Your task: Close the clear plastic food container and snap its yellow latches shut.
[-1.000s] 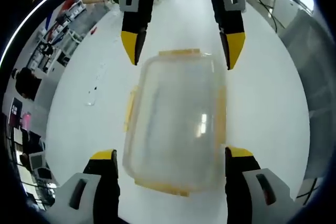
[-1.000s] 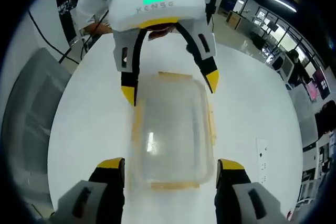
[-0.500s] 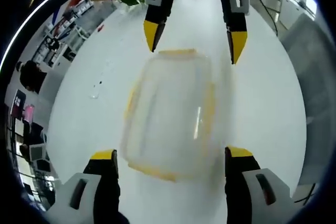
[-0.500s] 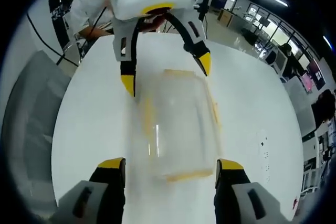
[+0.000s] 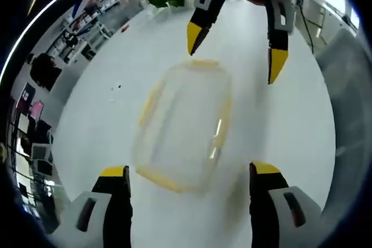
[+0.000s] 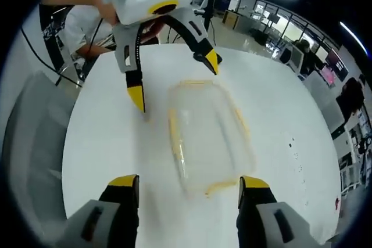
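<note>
Both the left gripper (image 5: 190, 172) and right gripper (image 6: 189, 181) are hanging wide apart, gripping nothing (lidded container (image 5: 183, 129) lying at twelve o'clock).

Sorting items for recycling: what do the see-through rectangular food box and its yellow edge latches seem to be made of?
The clear rectangular food container looks like glossy transparent plastic: the white table shows through it and a highlight glints on its lid. The yellow latches look like opaque plastic, though motion blur hides their finish.

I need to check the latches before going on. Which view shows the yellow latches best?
The left gripper view: the container lies nearer centre, with yellow latches traceable along several edges. The right gripper view shows the same latches, more smeared. Both are blurred; their state is unclear.
</note>
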Tool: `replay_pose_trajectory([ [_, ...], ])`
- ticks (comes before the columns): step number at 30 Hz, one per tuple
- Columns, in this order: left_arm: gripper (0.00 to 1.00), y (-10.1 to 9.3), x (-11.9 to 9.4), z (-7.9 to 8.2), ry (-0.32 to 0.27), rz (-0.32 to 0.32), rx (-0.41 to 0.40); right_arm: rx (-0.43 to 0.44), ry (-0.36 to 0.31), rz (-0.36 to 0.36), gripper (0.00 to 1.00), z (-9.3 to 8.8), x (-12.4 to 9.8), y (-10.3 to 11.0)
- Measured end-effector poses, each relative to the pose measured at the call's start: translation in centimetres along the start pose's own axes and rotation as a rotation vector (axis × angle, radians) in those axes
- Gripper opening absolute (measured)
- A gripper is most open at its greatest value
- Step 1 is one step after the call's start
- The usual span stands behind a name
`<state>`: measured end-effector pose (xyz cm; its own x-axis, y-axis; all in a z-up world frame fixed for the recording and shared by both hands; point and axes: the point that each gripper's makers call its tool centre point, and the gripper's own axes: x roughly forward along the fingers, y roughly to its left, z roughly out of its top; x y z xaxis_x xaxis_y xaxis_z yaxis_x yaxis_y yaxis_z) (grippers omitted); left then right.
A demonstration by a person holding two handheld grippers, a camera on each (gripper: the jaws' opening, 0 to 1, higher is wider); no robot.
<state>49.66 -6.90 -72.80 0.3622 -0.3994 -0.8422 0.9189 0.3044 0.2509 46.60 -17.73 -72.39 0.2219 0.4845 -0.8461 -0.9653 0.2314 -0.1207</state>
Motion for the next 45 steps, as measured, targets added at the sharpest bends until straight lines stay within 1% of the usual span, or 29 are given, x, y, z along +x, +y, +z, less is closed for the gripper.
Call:
replay_pose_trajectory([
  [4, 0.82, -0.3, -0.3, 0.1, -0.014, 0.016, -0.013, 0.041, -0.028, -0.031, 0.68, 0.2, -0.4, 0.2],
  [5, 0.82, -0.4, -0.4, 0.1, -0.026, 0.019, -0.029, 0.054, -0.039, -0.039, 0.68, 0.3, -0.5, 0.2],
  [8, 0.82, -0.6, -0.7, -0.1, -0.031, 0.032, -0.050, 0.073, -0.053, -0.056, 0.68, 0.4, -0.9, 0.3],
  [10, 0.82, -1.1, -1.0, -0.5, -0.030, 0.034, -0.070, 0.084, -0.066, -0.067, 0.67, 0.4, -1.1, 0.6],
  [12, 0.83, -1.4, -1.2, -0.7, -0.035, 0.046, -0.073, 0.094, -0.076, -0.083, 0.68, 0.3, -1.4, 0.7],
  [14, 0.83, -1.7, -1.5, -0.9, -0.042, 0.054, -0.090, 0.105, -0.080, -0.084, 0.68, 0.2, -1.5, 1.1],
  [19, 0.83, -2.4, -2.0, -1.3, -0.063, 0.070, -0.143, 0.123, -0.097, -0.112, 0.68, 0.0, -1.9, 1.7],
  [20, 0.83, -2.7, -2.1, -1.4, -0.065, 0.073, -0.169, 0.126, -0.097, -0.114, 0.68, -0.1, -1.9, 1.8],
  [21, 0.83, -3.3, -2.0, -1.5, -0.068, 0.061, -0.165, 0.136, -0.098, -0.110, 0.67, -0.2, -2.0, 2.0],
  [23, 0.83, -3.9, -2.0, -1.9, -0.057, 0.062, -0.151, 0.139, -0.104, -0.125, 0.67, -0.4, -2.2, 2.2],
  [24, 0.83, -4.2, -2.1, -2.0, -0.057, 0.058, -0.158, 0.148, -0.108, -0.131, 0.67, -0.6, -2.3, 2.4],
  [28, 0.83, -4.6, -2.5, -2.1, -0.078, 0.069, -0.197, 0.169, -0.121, -0.146, 0.67, -1.2, -2.7, 3.0],
  [34, 0.82, -5.3, -3.1, -2.3, -0.086, 0.077, -0.197, 0.177, -0.138, -0.170, 0.66, -1.7, -3.1, 4.0],
  [36, 0.82, -5.6, -3.4, -2.3, -0.094, 0.084, -0.201, 0.182, -0.165, -0.184, 0.66, -1.7, -3.4, 4.3],
  [38, 0.83, -5.9, -3.6, -2.4, -0.113, 0.088, -0.221, 0.191, -0.173, -0.188, 0.67, -1.8, -3.5, 4.7],
  [42, 0.83, -6.7, -3.7, -2.9, -0.123, 0.080, -0.241, 0.195, -0.169, -0.185, 0.66, -2.4, -3.5, 5.6],
  [45, 0.83, -7.1, -3.9, -3.2, -0.135, 0.082, -0.251, 0.202, -0.181, -0.189, 0.67, -2.6, -3.8, 6.2],
])
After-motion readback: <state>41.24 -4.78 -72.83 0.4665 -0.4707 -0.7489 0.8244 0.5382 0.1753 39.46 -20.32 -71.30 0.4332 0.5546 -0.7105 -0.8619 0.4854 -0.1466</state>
